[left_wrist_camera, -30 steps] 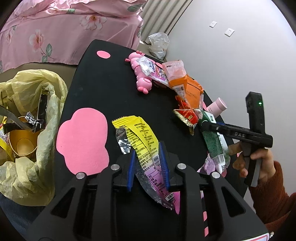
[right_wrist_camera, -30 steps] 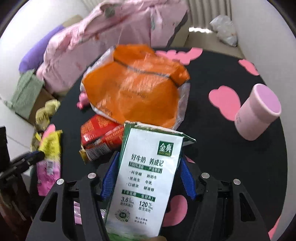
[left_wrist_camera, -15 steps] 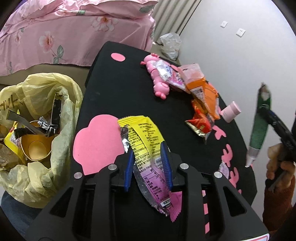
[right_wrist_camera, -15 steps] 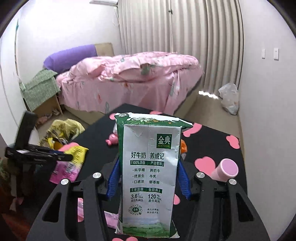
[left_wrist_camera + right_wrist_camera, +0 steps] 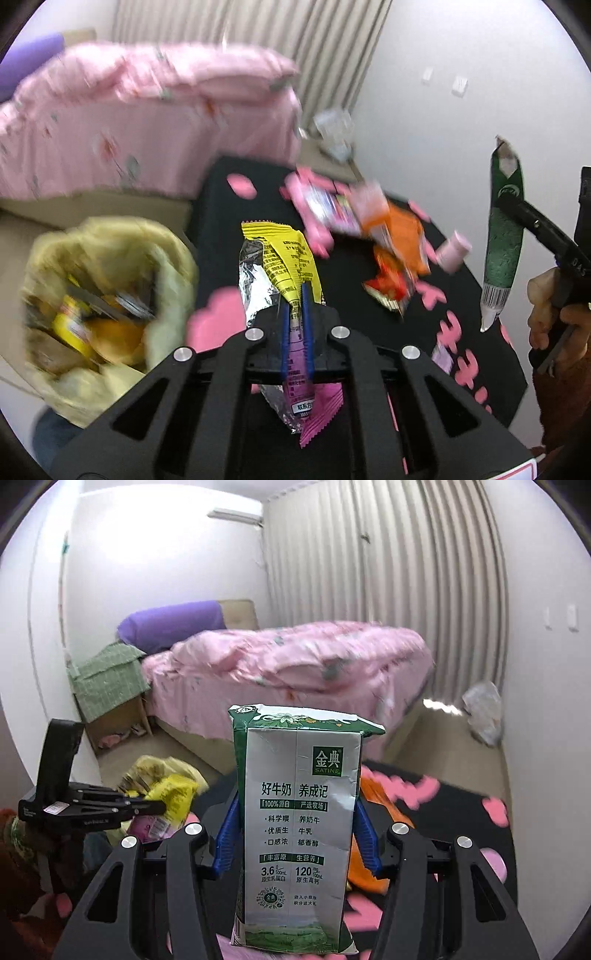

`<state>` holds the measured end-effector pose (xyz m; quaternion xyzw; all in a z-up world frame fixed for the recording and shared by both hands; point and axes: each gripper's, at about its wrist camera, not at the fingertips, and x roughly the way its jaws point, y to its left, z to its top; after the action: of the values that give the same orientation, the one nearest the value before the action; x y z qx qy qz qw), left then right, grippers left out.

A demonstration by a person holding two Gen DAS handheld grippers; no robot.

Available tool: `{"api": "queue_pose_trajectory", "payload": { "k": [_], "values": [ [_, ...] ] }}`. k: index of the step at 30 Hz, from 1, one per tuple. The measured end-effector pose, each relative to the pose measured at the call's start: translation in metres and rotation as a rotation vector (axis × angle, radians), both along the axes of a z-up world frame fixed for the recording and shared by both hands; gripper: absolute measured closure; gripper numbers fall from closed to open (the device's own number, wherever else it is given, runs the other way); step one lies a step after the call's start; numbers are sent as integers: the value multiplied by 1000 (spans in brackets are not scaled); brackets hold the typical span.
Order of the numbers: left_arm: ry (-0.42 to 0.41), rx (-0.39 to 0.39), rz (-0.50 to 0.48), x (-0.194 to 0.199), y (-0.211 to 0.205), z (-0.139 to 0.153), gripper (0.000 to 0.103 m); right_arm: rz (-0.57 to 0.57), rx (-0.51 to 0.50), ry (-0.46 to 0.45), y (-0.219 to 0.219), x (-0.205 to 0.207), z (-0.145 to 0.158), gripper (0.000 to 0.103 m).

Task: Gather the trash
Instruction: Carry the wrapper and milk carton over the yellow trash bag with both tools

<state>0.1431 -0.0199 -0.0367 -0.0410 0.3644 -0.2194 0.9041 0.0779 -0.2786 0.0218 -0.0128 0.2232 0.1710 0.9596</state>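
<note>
The left tool (image 5: 296,302) is clamped nearly fully closed on a yellow and purple snack wrapper (image 5: 284,266), held above the black table (image 5: 221,206). The right tool (image 5: 297,834) stands wide, its blue pads pressed against both sides of an upright green and white milk carton (image 5: 297,812), which is raised clear of the table. Beside the table's left edge, a yellow trash bag (image 5: 110,266) stands open; it contains crumpled packaging, including yellow and dark pieces, blurred in detail. On the table lie an orange bag (image 5: 402,236), a red wrapper (image 5: 388,288) and a pink cup (image 5: 454,253) on its side.
</note>
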Motion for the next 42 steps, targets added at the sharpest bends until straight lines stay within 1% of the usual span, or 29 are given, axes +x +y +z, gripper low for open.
{"api": "queue_pose_trajectory", "payload": {
  "k": [1,2,3,5,6,11,12,16,21,26,29,32,33,35,37,39,42],
  "values": [
    [-40,7,25,-1,10,10,97,23,4,-15,9,5,5,52],
    [-62,15,45,-1,17,15,97,49,11,-30,20,11,10,52],
    [-93,33,85,-1,30,23,97,71,18,-41,29,15,13,52],
    [-108,43,129,1,49,30,97,131,43,-64,53,27,19,52],
    [-112,45,168,3,65,32,97,158,54,-69,64,33,21,52],
    [-115,36,285,4,118,32,97,289,85,-69,129,63,20,52],
    [-113,23,315,4,132,30,97,310,89,-62,141,68,19,52],
    [-97,-8,374,1,165,19,97,408,102,-7,190,94,6,52],
    [-64,-84,403,6,194,-5,97,452,128,53,236,124,-16,52],
    [-34,-124,423,14,207,-25,97,467,187,165,267,159,-46,52],
    [-24,-136,423,18,210,-35,97,465,191,201,287,178,-59,52],
    [2,-126,422,25,212,-48,97,472,152,241,305,192,-75,52],
    [9,-126,422,27,213,-52,97,477,135,266,309,197,-80,52],
    [21,-128,420,28,214,-57,97,503,90,351,319,205,-94,52],
    [34,-131,417,28,214,-62,97,513,36,408,322,204,-105,52],
    [47,-140,403,28,213,-66,97,509,-10,434,318,199,-114,52],
    [75,-144,386,30,210,-74,97,493,-10,463,308,199,-121,52]
  ]
}}
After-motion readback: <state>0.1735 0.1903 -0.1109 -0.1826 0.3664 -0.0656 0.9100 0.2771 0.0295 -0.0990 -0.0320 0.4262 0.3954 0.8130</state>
